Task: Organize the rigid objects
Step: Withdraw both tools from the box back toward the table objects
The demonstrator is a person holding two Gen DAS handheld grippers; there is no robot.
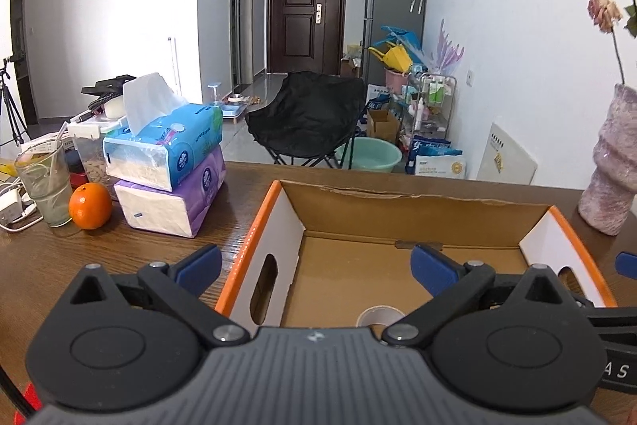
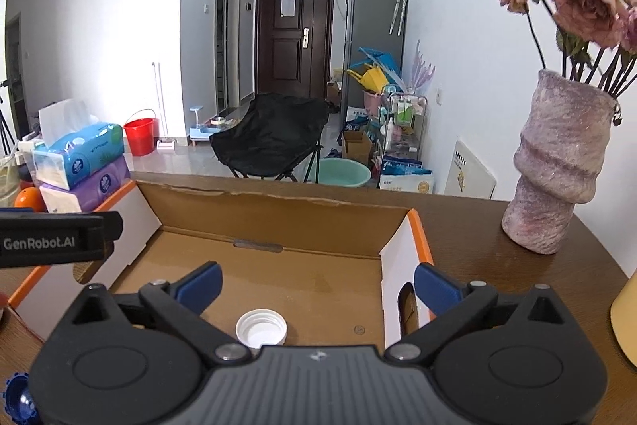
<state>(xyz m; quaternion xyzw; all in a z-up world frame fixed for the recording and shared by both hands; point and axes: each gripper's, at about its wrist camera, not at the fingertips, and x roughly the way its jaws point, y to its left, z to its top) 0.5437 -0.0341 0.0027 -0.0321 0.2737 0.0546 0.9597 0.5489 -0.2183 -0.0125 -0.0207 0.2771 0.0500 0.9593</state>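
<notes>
On the brown wooden table point(image 1: 119, 265) an open cardboard box with orange edges point(image 2: 278, 210) stands between a stack of two tissue packs point(image 1: 171, 170) and a pinkish vase of dried roses point(image 2: 557, 166). A white bottle cap point(image 2: 260, 327) lies open side up on the box floor. The left gripper point(image 1: 316, 265) and right gripper point(image 2: 318, 283) hover above the box, jaws spread wide, holding nothing.

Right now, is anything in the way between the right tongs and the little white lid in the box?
Nothing visible is. The white lid lies alone on the cardboard box floor, just ahead of the right tongs, which are wide open and empty. The box is open on top, so its walls do not block the way down.
</notes>
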